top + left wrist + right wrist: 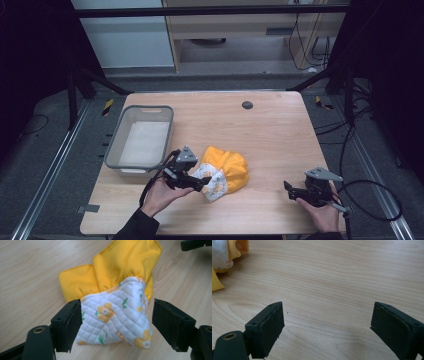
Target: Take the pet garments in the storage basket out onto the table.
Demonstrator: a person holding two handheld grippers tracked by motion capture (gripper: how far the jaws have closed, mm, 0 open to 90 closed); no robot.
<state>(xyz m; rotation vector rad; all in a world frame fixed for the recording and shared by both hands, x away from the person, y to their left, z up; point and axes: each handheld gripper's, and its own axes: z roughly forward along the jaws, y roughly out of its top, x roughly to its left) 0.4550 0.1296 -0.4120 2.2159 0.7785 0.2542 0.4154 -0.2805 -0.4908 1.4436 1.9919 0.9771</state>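
Left gripper (116, 322) straddles quilted cloth (115, 317) corner (jaws apart).

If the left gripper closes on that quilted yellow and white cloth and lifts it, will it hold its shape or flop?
Probably flop: the cloth lies bunched and gathered, with soft folds. It looks padded and light, so the left gripper, open around its white corner, should grip easily. The yellow part would likely hang and drag across the table at first.

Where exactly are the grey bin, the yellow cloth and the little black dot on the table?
bin (114, 145): high view, left wall.
cloth (231, 167): high view, yellow middle.
black dot (247, 105): high view, its centre, near the table's far edge.
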